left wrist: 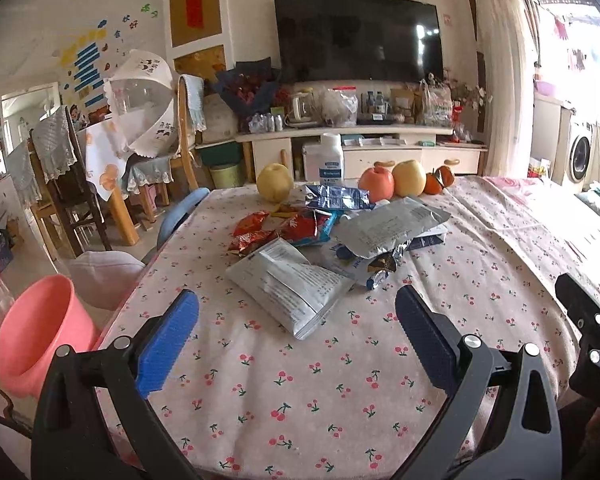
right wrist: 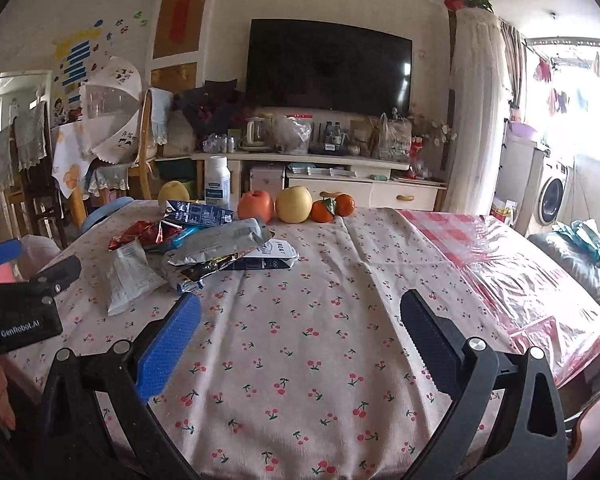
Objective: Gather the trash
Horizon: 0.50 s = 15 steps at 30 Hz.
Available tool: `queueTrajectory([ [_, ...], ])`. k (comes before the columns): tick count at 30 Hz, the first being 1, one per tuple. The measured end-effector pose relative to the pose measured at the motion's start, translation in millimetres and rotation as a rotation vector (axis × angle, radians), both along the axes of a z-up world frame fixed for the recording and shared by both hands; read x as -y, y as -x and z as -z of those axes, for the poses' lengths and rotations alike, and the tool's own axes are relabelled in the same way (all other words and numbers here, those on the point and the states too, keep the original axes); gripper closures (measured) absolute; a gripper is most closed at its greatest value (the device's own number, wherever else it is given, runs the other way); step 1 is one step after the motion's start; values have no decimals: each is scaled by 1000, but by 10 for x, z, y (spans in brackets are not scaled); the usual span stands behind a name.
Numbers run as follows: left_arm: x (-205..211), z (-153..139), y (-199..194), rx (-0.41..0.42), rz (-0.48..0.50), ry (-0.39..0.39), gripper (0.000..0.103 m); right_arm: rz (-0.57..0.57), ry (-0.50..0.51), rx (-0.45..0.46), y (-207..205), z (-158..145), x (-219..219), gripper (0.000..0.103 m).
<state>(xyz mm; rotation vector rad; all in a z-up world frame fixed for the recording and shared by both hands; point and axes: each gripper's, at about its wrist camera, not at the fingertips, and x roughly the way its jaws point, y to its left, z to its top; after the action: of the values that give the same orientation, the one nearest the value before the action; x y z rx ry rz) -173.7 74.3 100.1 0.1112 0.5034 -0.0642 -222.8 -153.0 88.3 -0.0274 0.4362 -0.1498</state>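
Lying nearest the tabletop's [left wrist: 340, 380] left edge, the flat crinkly silver foil packet [left wrist: 292, 288] looks light, slippery, best pinched at its near corner by the left gripper [left wrist: 296, 332], jaws spread wide and empty like the right gripper's [right wrist: 300, 332].

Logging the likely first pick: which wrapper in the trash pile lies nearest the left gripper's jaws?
The flat grey printed pouch, at the pile's near edge, just ahead of the open left gripper; the other wrappers lie behind it.

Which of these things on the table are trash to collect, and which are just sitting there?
Trash job: grey foil pouch, red snack wrappers, flattened blue carton, pink bin.

Just there: apples, oranges, white bottle, cherry tablecloth.
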Motion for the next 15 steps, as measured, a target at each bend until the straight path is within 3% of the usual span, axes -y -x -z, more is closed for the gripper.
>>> queueTrajectory([
  [15,-86,28,-19,13,-19,44,4,26,-8,-5,-20,34,38,4],
])
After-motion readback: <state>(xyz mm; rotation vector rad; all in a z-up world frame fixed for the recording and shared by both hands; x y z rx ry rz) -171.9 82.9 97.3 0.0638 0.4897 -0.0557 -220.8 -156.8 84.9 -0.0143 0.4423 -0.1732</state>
